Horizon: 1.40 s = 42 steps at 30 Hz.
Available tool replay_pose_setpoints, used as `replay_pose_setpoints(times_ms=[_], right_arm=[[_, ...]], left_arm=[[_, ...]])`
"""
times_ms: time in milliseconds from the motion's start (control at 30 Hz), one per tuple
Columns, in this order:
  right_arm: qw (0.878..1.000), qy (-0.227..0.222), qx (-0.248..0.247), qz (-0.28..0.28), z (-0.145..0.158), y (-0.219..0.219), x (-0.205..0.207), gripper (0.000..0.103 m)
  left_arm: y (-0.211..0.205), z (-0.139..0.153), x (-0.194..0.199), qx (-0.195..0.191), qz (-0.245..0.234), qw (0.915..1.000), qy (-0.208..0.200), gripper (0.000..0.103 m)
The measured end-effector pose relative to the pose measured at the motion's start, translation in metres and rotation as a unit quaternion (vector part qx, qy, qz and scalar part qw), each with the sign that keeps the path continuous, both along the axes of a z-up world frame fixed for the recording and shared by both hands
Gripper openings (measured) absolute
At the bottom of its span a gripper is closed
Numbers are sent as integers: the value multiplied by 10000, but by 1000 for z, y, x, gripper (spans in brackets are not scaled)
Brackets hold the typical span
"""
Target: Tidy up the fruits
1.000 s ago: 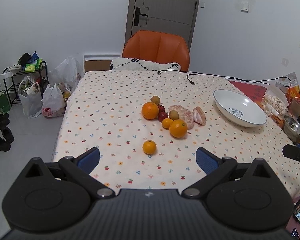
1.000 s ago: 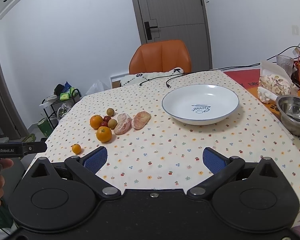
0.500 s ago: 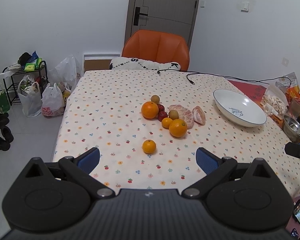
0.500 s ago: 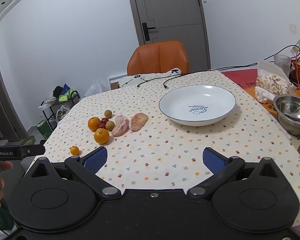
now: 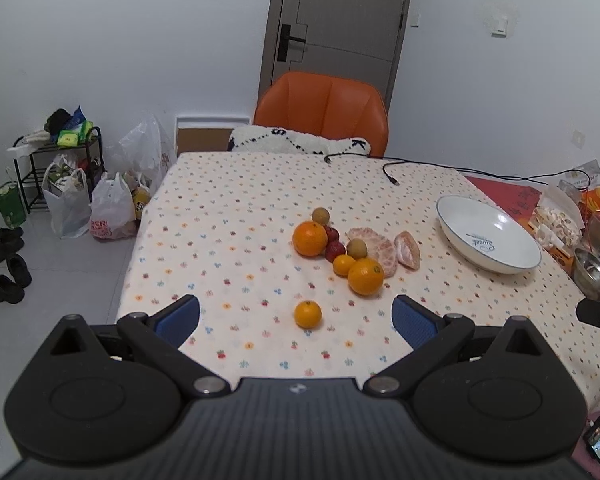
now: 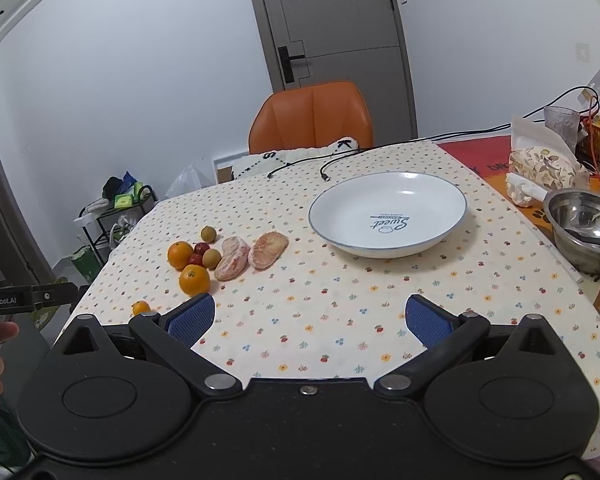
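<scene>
A cluster of fruit lies mid-table: two oranges (image 5: 309, 238) (image 5: 365, 276), a small mandarin (image 5: 343, 265), red fruits (image 5: 334, 250), two brownish round fruits (image 5: 356, 248) and two peeled citrus pieces (image 5: 375, 248) (image 6: 268, 249). One small orange (image 5: 307, 313) sits alone nearer me. An empty white plate (image 5: 488, 233) (image 6: 388, 213) stands to the right. My left gripper (image 5: 296, 322) is open above the near table edge, just short of the lone orange. My right gripper (image 6: 307, 320) is open and holds nothing, in front of the plate.
The flowered tablecloth (image 5: 228, 216) covers the table. A steel bowl (image 6: 586, 220), glasses and snack bags crowd the right side. A black cable (image 5: 392, 168) lies at the back. An orange chair (image 5: 322, 112) stands behind; bags and a rack (image 5: 56, 168) sit on the floor left.
The right gripper view has shifted slightly, with plate and fruit sliding a little left and down. The left gripper has edged marginally forward. No fruit has moved.
</scene>
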State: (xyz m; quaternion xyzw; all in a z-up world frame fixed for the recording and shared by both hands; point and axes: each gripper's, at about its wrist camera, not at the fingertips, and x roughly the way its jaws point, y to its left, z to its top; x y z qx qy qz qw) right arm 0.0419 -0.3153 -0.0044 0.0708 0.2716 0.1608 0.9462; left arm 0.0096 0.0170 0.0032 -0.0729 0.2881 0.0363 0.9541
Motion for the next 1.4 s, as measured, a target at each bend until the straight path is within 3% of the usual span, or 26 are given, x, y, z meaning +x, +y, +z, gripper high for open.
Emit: replay_pose_setpoints(times_ms=[433,867,1067,1200,1400], right_arm=[[10000,0,22,-8,-10,1,23,103],[9993,30,-13,383,-27,19,52,103],[9985,149,76,519,-38,23,68,103],[9978,179,208,603,-44,24,78,103],[9965,321,304,709,-55,29,95,102]], left_arm=[[10,-8,10,-108,140,9997,-162,101],[-11,-36,39,-113,-134,9996,-202,97],[-14,-48,51,-207,-95,9997,-98,85],[-14,-59,60,-261,-39,9996,50,68],[-13,-71,71,-324,45,9992,214,55]])
